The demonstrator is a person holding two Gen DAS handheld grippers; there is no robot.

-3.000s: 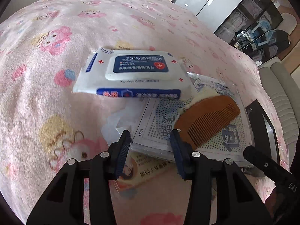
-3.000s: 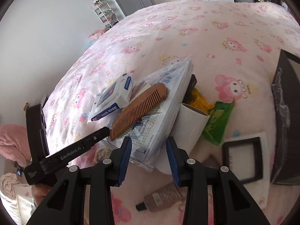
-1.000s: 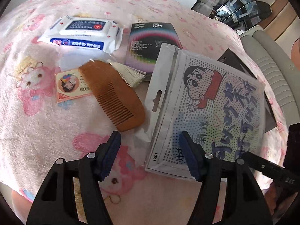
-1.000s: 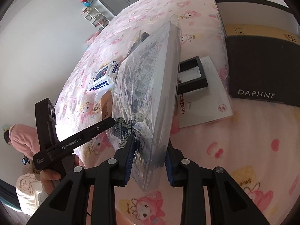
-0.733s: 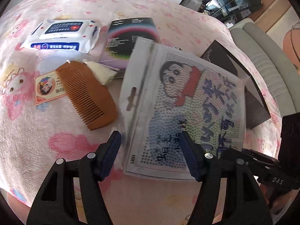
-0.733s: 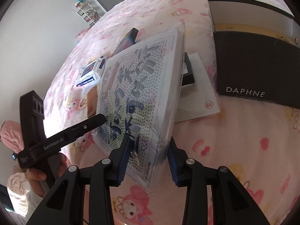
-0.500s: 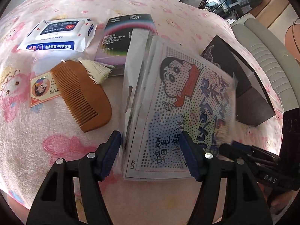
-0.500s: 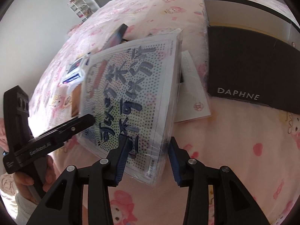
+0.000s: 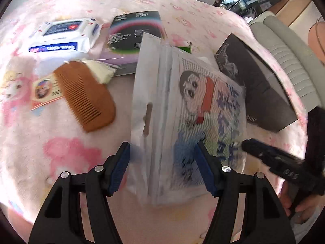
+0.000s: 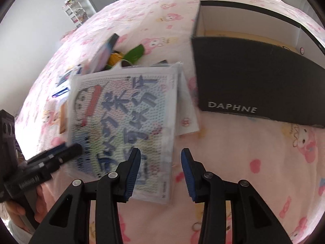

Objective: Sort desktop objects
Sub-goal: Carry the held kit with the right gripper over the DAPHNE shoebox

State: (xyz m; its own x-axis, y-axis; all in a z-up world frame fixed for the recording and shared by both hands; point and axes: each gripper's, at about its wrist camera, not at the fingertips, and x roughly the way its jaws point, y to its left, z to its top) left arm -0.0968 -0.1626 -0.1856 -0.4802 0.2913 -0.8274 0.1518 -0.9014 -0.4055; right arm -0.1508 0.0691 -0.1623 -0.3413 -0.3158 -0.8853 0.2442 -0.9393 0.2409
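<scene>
One cartoon packet (image 10: 121, 120) lies left of the single black box (image 10: 254, 81). One comb (image 9: 85, 99) lies further left. Right gripper (image 10: 160, 166) and left gripper (image 9: 162, 162) both released, empty.

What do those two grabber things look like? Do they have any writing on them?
Both are black plastic tools held by hand. The left gripper and the right gripper each have two angular black fingers with silver screws and ribbed blue pads on the inner faces. Seen from the left wrist camera, the right one's body carries pale lettering, too blurred to read. No cables or sleeves show.
</scene>
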